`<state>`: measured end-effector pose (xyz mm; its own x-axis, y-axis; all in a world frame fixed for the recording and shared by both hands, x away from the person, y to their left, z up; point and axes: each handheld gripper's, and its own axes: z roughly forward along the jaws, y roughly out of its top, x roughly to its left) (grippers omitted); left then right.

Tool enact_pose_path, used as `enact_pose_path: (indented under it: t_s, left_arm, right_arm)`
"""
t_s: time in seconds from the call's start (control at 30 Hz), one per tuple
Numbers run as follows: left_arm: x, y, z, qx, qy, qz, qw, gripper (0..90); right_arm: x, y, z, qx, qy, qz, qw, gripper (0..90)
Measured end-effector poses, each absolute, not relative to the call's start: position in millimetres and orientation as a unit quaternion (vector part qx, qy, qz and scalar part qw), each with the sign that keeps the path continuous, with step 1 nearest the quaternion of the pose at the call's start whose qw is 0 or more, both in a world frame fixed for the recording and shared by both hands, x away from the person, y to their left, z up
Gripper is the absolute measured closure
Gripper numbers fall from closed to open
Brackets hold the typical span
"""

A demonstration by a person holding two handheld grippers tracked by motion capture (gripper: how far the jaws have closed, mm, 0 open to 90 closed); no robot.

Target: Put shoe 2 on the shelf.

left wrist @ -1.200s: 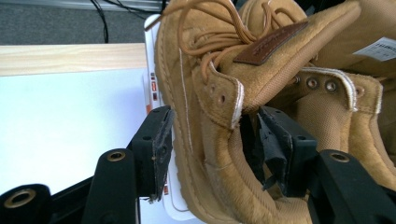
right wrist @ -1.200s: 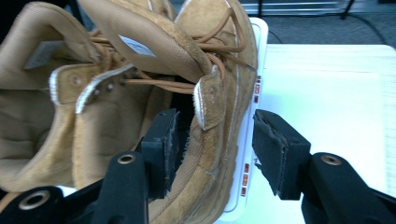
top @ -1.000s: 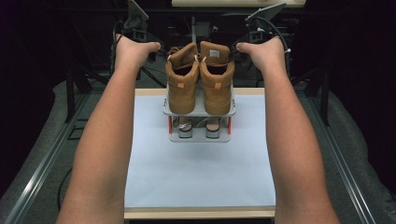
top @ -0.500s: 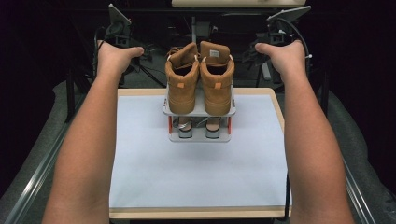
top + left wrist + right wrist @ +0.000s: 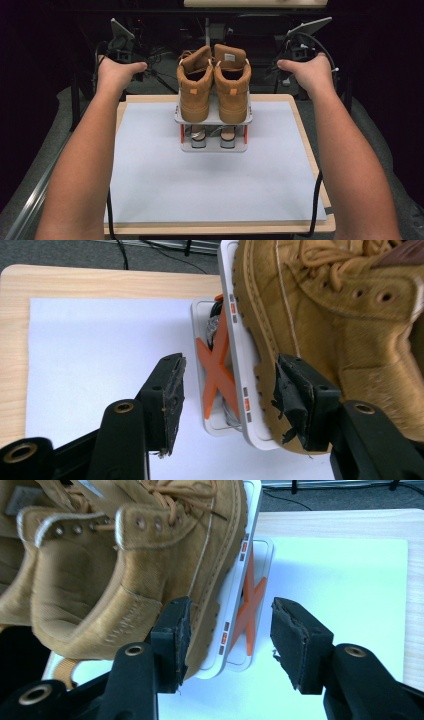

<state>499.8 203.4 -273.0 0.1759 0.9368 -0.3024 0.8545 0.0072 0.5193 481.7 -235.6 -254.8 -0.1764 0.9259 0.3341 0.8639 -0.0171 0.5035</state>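
Observation:
Two tan high-top boots (image 5: 214, 85) stand side by side on the top shelf of a small white shoe rack (image 5: 214, 146) with orange X braces on its sides. My left gripper (image 5: 119, 50) is held beyond the table's far left corner, left of the rack. In the left gripper view its jaws stand open (image 5: 227, 375), facing the rack's orange X brace (image 5: 215, 372) and one boot's sole side (image 5: 340, 315). My right gripper (image 5: 305, 47) is held at the far right. It is open (image 5: 230, 612) toward the other X brace (image 5: 250, 605) and boot (image 5: 125, 565).
The rack stands at the far middle of a white sheet (image 5: 210, 190) on a wooden table (image 5: 127, 102). Another pair of shoes (image 5: 199, 136) sits on the lower shelf. Cables and dark equipment (image 5: 165, 55) lie beyond the far edge. A black cable (image 5: 316, 200) trails over the table's right side.
Both hands have moved outward, away from the boots, and a little lower toward the table's far corners. The boots and rack have not moved.

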Motion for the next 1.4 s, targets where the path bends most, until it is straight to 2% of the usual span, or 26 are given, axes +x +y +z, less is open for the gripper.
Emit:
enact_pose_path:
  t_s: [0.23, 0.57, 0.77, 1.4]
  left_arm:
    - [491.1, 206.8, -288.7, 0.727, 0.613, 0.084, 0.298, 45.1]
    - [475.1, 214.1, -315.8, 0.759, 0.585, 0.084, 0.273, 44.7]
    - [459.9, 211.1, -334.7, 0.781, 0.559, 0.081, 0.265, 44.7]
    - [415.5, 208.5, -420.1, 0.806, 0.540, 0.047, 0.239, 43.7]
  right_arm:
    - [474.9, -232.5, -274.2, 0.624, 0.724, 0.283, 0.081, 47.6]
    - [461.1, -233.4, -308.4, 0.601, 0.749, 0.266, 0.081, 46.8]
    - [447.4, -232.3, -328.6, 0.579, 0.765, 0.263, 0.107, 45.9]
    - [396.5, -215.9, -411.4, 0.537, 0.797, 0.263, 0.087, 43.2]
